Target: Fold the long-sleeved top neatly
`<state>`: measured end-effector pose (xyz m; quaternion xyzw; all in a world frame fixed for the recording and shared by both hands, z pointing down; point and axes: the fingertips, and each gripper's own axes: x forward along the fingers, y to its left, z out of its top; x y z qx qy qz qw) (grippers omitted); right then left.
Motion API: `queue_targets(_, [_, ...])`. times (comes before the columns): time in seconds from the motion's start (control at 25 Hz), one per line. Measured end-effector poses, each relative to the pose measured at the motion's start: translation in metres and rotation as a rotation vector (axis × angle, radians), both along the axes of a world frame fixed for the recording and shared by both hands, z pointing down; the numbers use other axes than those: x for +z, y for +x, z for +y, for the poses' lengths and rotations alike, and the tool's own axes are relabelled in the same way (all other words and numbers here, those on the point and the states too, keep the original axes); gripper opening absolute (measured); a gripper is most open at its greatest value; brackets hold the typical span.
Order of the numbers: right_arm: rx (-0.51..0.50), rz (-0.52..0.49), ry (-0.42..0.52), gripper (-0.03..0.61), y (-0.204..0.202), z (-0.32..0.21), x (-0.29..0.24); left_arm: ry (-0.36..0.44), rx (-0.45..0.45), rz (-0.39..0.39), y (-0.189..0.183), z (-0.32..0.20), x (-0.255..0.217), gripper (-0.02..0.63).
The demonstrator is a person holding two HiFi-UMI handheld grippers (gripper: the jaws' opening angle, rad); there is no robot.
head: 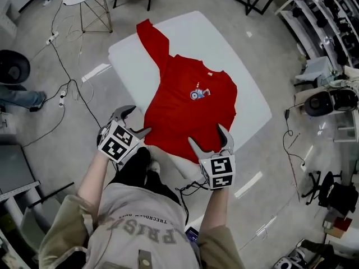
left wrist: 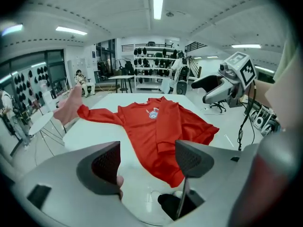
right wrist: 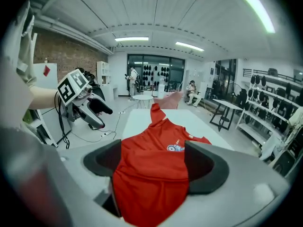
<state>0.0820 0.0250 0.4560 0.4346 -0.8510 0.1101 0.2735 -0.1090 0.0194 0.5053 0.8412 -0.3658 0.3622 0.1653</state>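
The left gripper (left wrist: 147,151) is held with its jaws spread wide and nothing between them; past them lie bare white counter (head: 190,32) and the near hem corner of the red long-sleeved top (head: 188,108). In the head view, this gripper sits at the counter's near-left edge, just beside that corner. The right gripper (right wrist: 154,161) is likewise spread. It hovers over the hem's other end, with red cloth filling the gap below its jaws, though it does not seem to touch the fabric. The top lies flat, front up, along the counter's middle, a small printed graphic (head: 197,93) on its chest. One sleeve (head: 152,41) stretches straight out toward the far-left corner. The other sleeve (left wrist: 166,122) appears folded down over the body.
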Motion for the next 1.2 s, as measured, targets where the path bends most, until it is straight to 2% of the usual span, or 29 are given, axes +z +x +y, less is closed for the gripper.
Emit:
queue_targets(0.28, [0.008,-0.056,0.058,0.422,-0.077,-0.008,-0.028,0.097,-0.061,0.009,-0.068,-0.027,-0.043,0.359])
queue_targets(0.56, [0.109,-0.054,0.087,0.422,-0.164,-0.04,-0.045,0.125,0.001,0.038,-0.153,-0.07,-0.07,0.359])
queue_targets(0.72, [0.161,-0.033,0.082,0.422,-0.203,-0.057,-0.049,0.115,0.04,0.065,-0.192,-0.097,-0.077,0.359])
queue_targets(0.96, [0.216,0.017,0.056,0.422,-0.228,-0.09,-0.043,0.085,0.06,0.052,-0.229,-0.146,-0.073,0.359])
queue_targets(1.2, [0.227,0.063,0.004,0.422,-0.221,-0.14,-0.002,0.057,0.072,0.06,-0.22,-0.218,-0.047,0.359])
